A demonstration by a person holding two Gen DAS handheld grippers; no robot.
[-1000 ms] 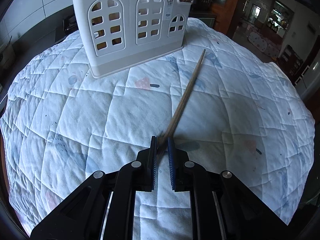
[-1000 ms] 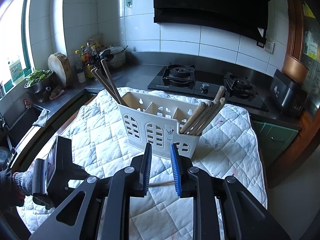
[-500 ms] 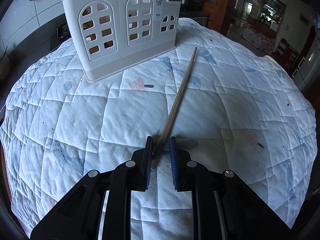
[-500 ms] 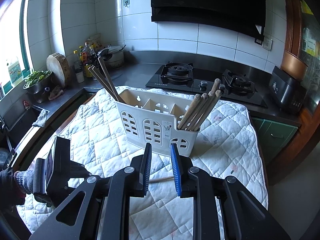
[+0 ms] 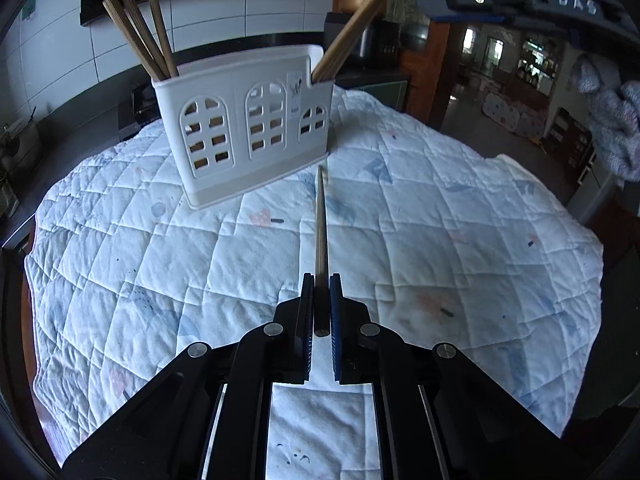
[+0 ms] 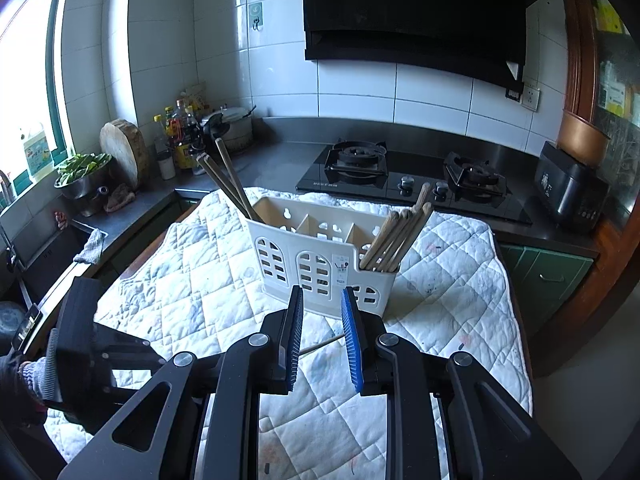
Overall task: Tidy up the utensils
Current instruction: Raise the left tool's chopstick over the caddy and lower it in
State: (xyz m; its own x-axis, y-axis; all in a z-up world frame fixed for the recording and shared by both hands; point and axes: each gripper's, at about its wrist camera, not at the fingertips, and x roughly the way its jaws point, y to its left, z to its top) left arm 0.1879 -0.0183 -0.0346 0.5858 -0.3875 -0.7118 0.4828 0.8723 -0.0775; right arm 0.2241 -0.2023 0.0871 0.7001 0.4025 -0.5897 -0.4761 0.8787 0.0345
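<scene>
A white slotted utensil holder (image 5: 244,128) stands on the quilted cloth (image 5: 160,260). Wooden chopsticks lean out of its left compartment (image 5: 144,36) and its right compartment (image 5: 348,40). My left gripper (image 5: 319,280) is shut on the thick end of one more chopstick (image 5: 321,224). That chopstick points straight ahead at the holder's right base, raised off the cloth. My right gripper (image 6: 321,300) is open with nothing between its pads, hovering in front of the holder (image 6: 320,256). Below its fingers the held chopstick (image 6: 320,347) shows as a thin line.
The quilt covers a table with edges dropping off at the right (image 5: 580,240) and left. Behind it runs a grey counter with a gas stove (image 6: 356,160), bottles (image 6: 180,132), a bowl of greens (image 6: 82,172) and a black appliance (image 6: 568,188). A gloved hand (image 6: 24,380) holds the left gripper.
The left jaws closed on the chopstick and lifted it off the cloth. It now lies straight along the fingers. The view rose, showing the holder's top. The right gripper drifted slightly.
</scene>
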